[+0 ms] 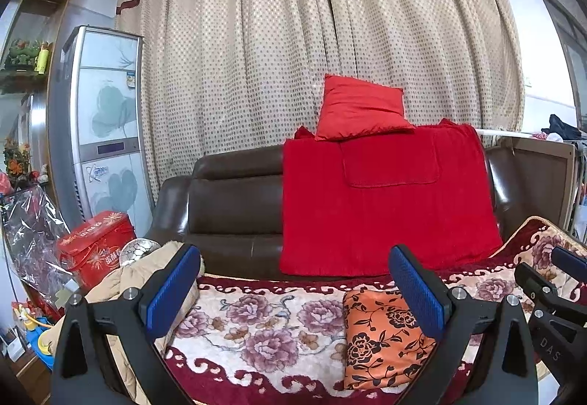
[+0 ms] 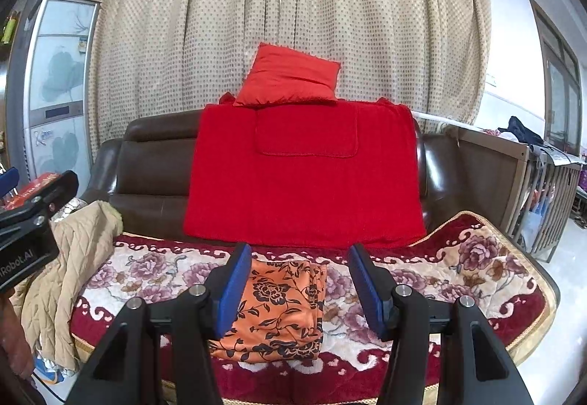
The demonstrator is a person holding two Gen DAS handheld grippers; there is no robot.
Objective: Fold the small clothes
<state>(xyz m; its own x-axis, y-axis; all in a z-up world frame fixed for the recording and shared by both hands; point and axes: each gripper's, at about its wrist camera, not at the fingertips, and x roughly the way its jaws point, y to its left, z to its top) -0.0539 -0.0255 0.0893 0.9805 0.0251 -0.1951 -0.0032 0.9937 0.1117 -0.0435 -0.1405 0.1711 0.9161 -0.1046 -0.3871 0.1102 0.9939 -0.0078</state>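
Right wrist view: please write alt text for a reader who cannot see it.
A folded orange garment with black flowers lies on a floral blanket over a sofa seat, seen between the open blue fingers of the right gripper, which holds nothing. Behind, a red throw and red cushion rest on the brown sofa.

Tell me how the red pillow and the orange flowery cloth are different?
The red pillow is plain red; the orange cloth has black flowers printed on it. The pillow is puffy and leans against the curtain on top of the sofa back, while the cloth is folded flat and lies low on the flowery blanket covering the seat. Both are soft and roughly square.
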